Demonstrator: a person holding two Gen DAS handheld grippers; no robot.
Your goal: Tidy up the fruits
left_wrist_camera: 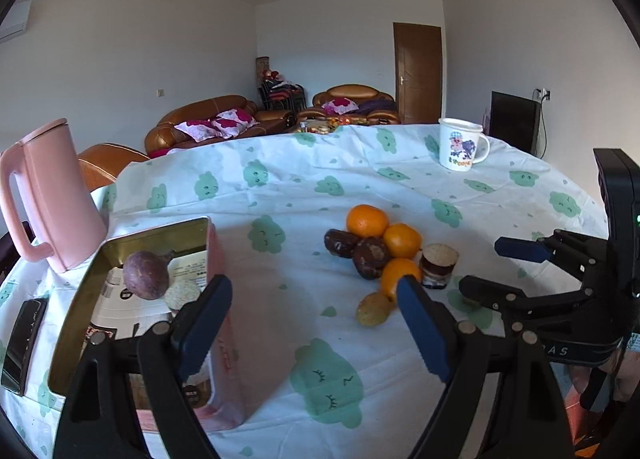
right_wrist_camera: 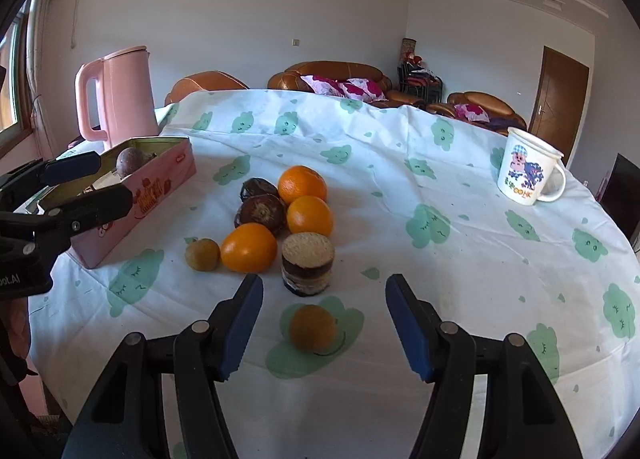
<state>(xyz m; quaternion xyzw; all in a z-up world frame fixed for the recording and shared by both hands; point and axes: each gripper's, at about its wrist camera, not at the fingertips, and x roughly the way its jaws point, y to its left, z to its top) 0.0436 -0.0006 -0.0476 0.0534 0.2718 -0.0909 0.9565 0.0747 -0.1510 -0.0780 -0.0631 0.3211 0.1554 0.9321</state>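
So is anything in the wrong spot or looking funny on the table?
Yes. A stack of round biscuits stands among the oranges, though it is no fruit. One small fruit lies apart from the pile, nearer the right hand-held gripper. Nothing looks spilled.

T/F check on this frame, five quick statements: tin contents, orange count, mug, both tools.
1. A purple fruit lies inside the pink tin. True.
2. Five oranges sit in the cluster on the cloth. False: three oranges are there, with two dark brown fruits beside them.
3. The mug lies tipped on its side. False: it stands upright, far from the fruit.
4. The right tool is open, with a small brownish-orange fruit on the cloth between its fingers, not gripped. True.
5. The left tool grips an orange. False: it is open and holds nothing.
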